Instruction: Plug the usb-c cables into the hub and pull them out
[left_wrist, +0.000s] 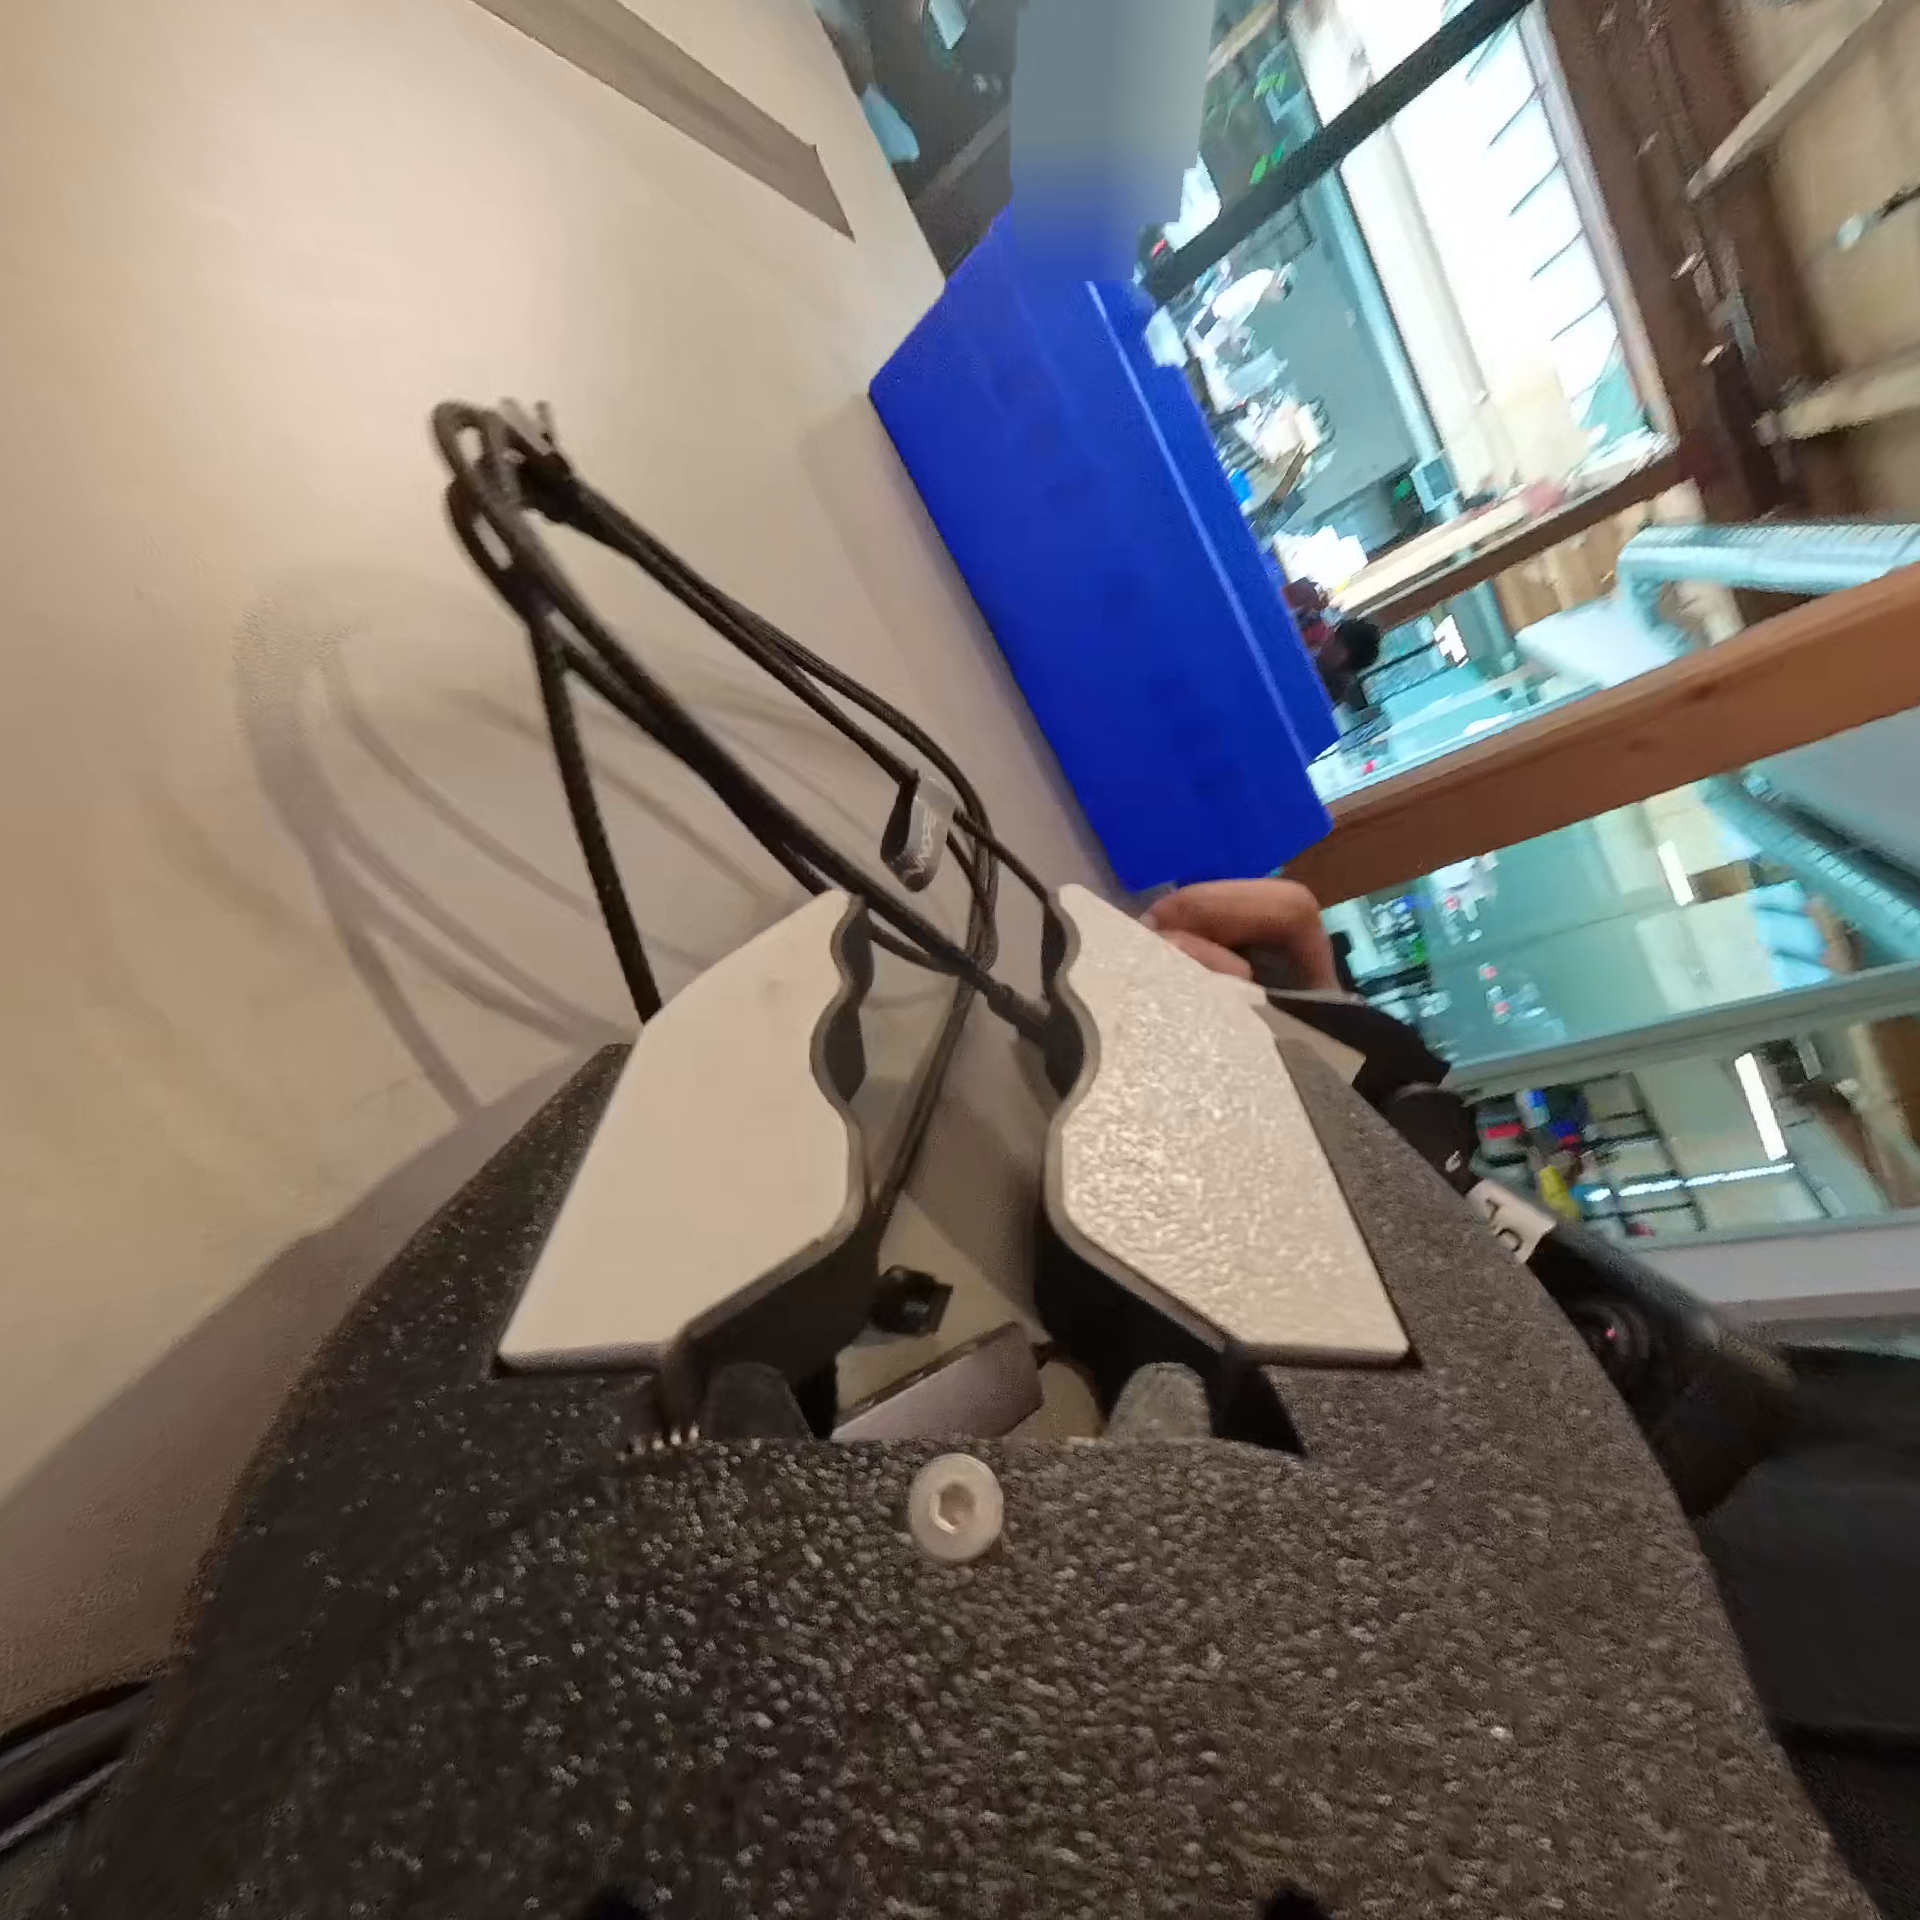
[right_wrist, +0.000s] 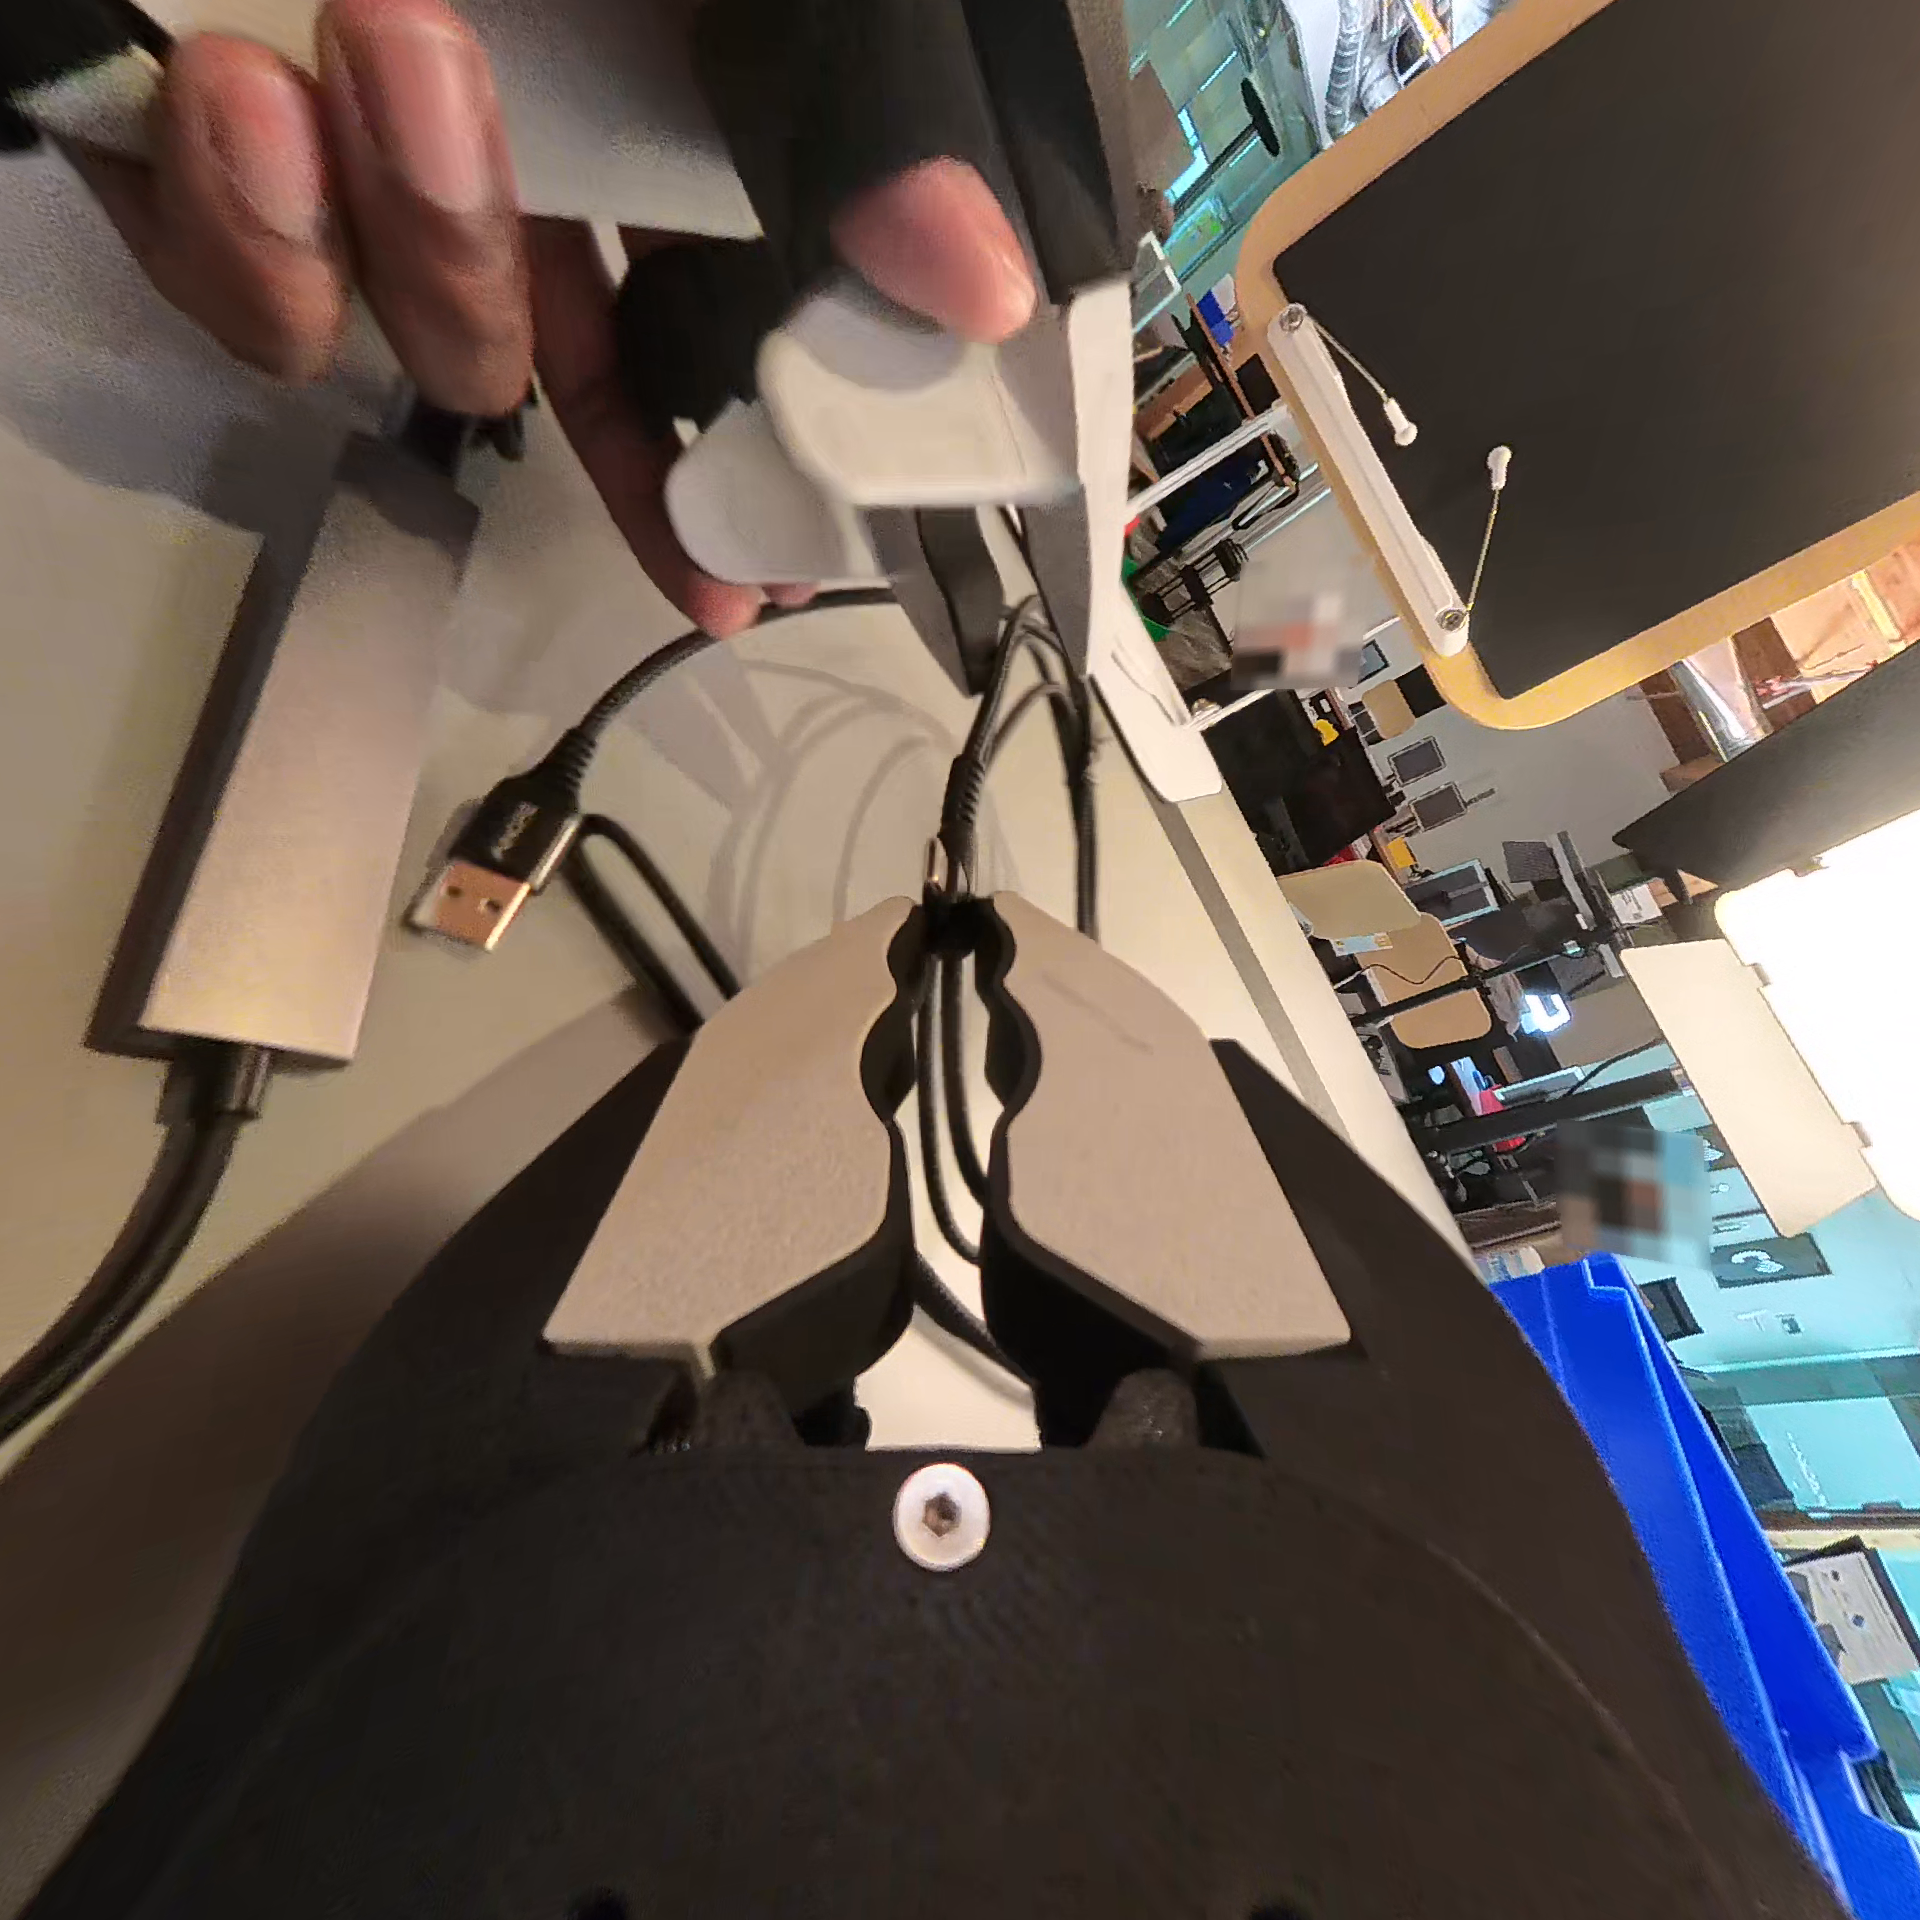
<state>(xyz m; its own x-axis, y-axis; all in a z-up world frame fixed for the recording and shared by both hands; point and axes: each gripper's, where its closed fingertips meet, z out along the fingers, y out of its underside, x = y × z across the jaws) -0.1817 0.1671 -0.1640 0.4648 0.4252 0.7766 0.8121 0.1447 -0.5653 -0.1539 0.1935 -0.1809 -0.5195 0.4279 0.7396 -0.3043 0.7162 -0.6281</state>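
Note:
My right gripper (right_wrist: 951, 920) is shut on a black braided usb-c cable (right_wrist: 961, 800) just behind its plug; the metal tip sticks out past the fingertips. The grey aluminium hub (right_wrist: 291, 779) lies on the white table to its left, apart from it, with its own black lead at the near end. A USB-A plug (right_wrist: 488, 894) lies beside the hub. My left gripper (left_wrist: 961, 925) is open, with black cables (left_wrist: 727, 707) running through the gap. A piece of the hub (left_wrist: 935, 1392) shows low between its fingers. It also shows in the right wrist view (right_wrist: 831, 468), hand-held over the hub's far end.
A blue bin (left_wrist: 1091, 582) stands at the table's far edge; it also shows in the right wrist view (right_wrist: 1662, 1507) at lower right. The cables are tied in a bundle (left_wrist: 499, 447) on the white table (left_wrist: 260, 520). Workshop shelving lies beyond the table edge. Spacing between my two grippers at the tips: around 5 cm.

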